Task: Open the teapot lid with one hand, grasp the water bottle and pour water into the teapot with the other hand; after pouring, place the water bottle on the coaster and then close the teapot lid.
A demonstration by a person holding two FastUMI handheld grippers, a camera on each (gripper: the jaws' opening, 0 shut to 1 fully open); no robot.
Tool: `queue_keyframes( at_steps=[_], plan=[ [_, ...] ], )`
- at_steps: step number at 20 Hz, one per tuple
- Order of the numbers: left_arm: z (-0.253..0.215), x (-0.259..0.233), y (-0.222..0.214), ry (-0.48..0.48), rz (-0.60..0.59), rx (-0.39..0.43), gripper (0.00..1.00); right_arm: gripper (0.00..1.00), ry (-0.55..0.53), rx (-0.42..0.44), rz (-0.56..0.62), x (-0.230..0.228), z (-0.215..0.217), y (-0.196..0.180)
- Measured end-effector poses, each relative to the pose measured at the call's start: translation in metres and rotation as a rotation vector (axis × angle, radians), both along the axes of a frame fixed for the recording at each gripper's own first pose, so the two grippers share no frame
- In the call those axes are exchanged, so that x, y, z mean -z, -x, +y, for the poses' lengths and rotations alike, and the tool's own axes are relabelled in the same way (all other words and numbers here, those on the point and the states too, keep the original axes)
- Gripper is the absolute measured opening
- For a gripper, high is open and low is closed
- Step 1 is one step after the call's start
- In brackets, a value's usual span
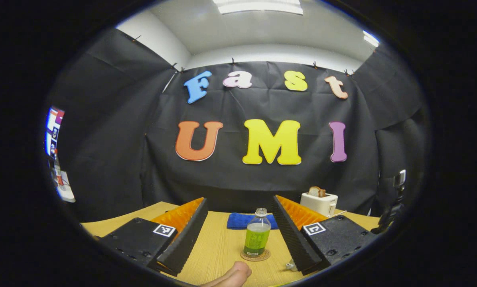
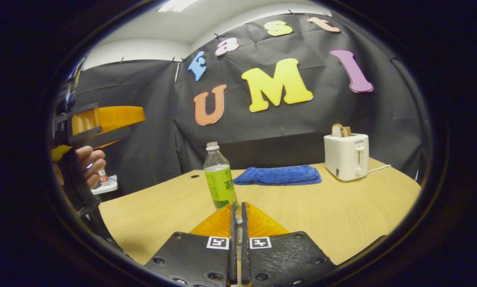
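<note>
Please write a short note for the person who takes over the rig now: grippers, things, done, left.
Left hand-held gripper: open, holds nothing, faces the water bottle.
Right hand-held gripper: shut; whether it pinches anything is unclear.
The bottle stands upright on the coaster, partly full.
Done or left: cannot tell from here. Check the teapot's water and lid before going on.

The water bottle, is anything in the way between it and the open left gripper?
Nothing visible. In the left gripper view the water bottle stands on its coaster straight ahead of the left gripper, bare table between. The blue cloth lies behind the bottle.
</note>
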State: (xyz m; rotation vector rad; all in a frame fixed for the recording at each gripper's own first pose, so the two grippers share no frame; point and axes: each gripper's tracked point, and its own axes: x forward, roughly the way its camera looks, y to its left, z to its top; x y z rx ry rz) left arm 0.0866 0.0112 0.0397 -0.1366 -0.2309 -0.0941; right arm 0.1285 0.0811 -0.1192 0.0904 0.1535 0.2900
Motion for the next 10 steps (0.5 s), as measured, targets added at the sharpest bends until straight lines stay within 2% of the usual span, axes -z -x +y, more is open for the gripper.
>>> queue_keyframes(
  at_steps=[3,7,10],
  plan=[
    [0.019,0.003,0.026,0.039,0.016,-0.037,0.99,0.04,0.03,0.026,0.015,0.017,0.0,-0.013],
    [0.036,0.025,0.044,-0.015,0.088,-0.097,0.97,0.04,0.026,0.032,0.06,0.04,0.0,-0.015],
    [0.022,0.034,0.049,-0.006,0.15,-0.059,0.98,0.04,0.043,0.034,0.051,0.038,0.001,-0.014]
  ],
)
